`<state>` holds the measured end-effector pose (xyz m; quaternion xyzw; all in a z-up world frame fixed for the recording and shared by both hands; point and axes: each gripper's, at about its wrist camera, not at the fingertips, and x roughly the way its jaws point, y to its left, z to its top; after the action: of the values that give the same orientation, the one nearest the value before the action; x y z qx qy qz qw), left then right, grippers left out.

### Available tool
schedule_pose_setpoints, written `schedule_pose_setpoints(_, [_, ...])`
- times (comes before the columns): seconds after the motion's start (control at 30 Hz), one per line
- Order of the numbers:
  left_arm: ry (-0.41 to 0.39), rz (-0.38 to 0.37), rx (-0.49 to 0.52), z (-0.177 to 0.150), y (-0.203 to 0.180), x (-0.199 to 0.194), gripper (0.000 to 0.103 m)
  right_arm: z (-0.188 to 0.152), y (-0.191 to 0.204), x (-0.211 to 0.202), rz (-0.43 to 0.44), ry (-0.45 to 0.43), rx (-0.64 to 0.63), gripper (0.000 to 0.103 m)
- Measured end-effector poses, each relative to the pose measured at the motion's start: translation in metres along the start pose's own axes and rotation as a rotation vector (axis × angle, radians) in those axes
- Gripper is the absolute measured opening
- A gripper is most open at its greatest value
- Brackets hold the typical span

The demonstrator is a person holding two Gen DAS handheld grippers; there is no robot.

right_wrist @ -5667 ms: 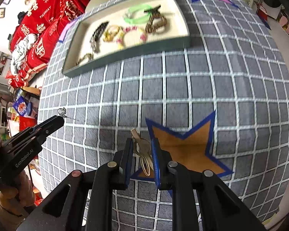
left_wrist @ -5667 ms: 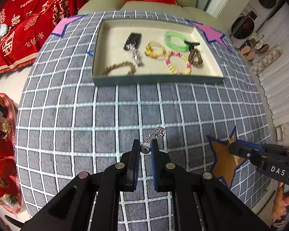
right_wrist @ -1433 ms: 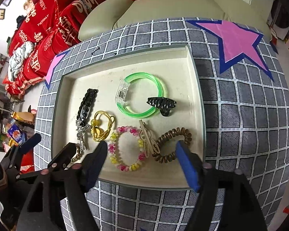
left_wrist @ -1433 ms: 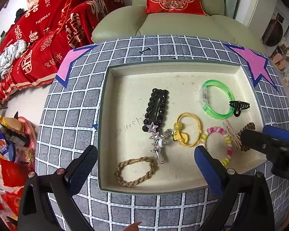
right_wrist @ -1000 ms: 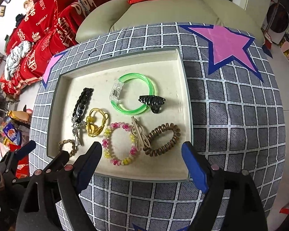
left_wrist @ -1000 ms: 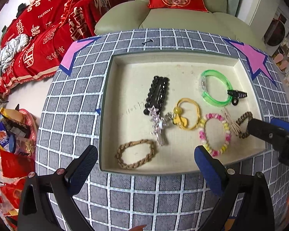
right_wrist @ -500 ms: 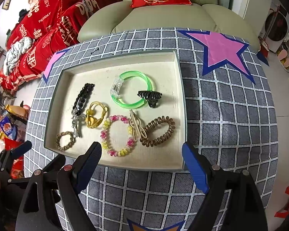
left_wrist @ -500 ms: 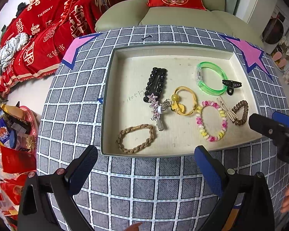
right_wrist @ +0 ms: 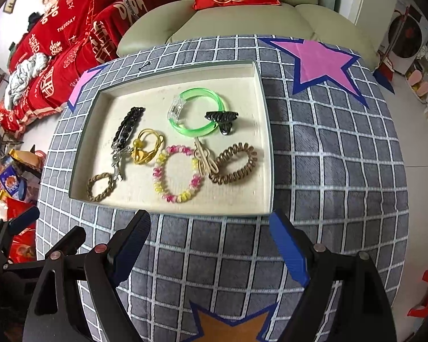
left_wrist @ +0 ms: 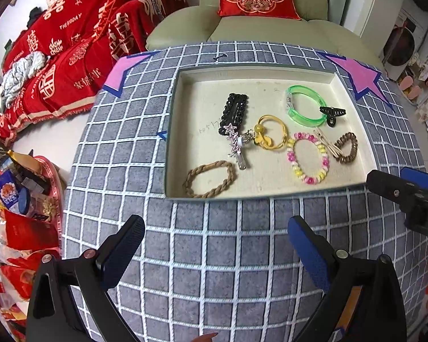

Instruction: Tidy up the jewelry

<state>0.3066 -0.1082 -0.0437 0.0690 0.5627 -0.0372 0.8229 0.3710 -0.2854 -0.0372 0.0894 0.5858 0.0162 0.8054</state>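
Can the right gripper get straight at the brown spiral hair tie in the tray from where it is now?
Probably yes. The right gripper is open and empty, just short of the tray. The brown spiral hair tie lies near that near wall, uncovered; only the beige clip touches its left side.

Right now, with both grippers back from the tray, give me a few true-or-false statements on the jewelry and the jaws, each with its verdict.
1. The left gripper holds a silver chain. False: its jaws are wide open and empty.
2. The black claw clip touches the green bangle. True.
3. The braided rope bracelet lies on the checked cloth outside the tray. False: it lies inside, near the front left corner.
4. The right gripper has open, empty jaws. True.
5. The brown spiral hair tie sits right of the pink and yellow bead bracelet. True.
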Motion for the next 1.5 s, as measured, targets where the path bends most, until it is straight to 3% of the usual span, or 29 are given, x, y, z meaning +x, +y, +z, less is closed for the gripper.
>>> schedule_pose_setpoints(0.43, [-0.017, -0.021, 0.015, -0.060, 0.010, -0.038, 0.103, -0.061, 0.003, -0.035, -0.012, -0.050, 0.042, 0.087])
schedule_pose_setpoints(1.07, [-0.075, -0.040, 0.013, -0.153, 0.039, -0.104, 0.103, -0.159, 0.035, -0.116, -0.067, -0.174, -0.011, 0.087])
schedule_pose_setpoints(1.3, [-0.142, -0.055, -0.007, -0.171, 0.049, -0.128, 0.103, -0.187, 0.044, -0.140, -0.106, -0.254, -0.004, 0.087])
schedule_pose_setpoints(1.5, [-0.216, -0.023, -0.014, -0.183, 0.056, -0.147, 0.103, -0.206, 0.048, -0.157, -0.125, -0.322, 0.024, 0.087])
